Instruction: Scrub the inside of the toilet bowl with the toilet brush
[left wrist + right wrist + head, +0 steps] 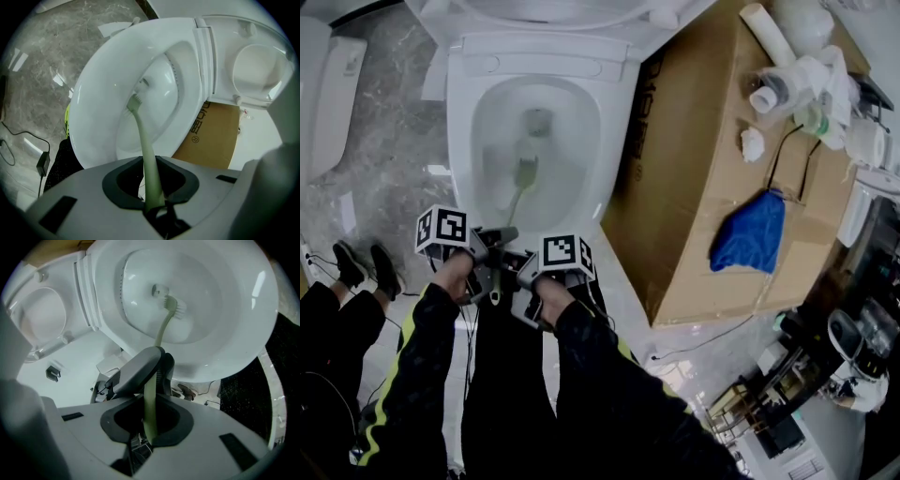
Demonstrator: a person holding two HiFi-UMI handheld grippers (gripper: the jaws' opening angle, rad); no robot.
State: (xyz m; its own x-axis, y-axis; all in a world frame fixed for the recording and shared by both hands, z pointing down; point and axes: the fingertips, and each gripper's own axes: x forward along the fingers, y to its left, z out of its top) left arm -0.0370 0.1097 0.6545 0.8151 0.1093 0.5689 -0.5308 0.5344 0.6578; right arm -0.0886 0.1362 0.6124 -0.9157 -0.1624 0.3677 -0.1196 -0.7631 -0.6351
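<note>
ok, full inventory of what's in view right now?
toilet bowl: one, white, top centre of head view
toilet brush: one, pale green, head down inside the bowl, handle in both claws
cardboard box: one, brown, right of the toilet
cloth: one, blue, on the box
white clutter: several pieces, box's far end, too jumbled to name
shoes: two, black, floor at left
left claw: one, grey, shut on the brush handle
right claw: one, grey, shut on the handle, farther from the brush head
</note>
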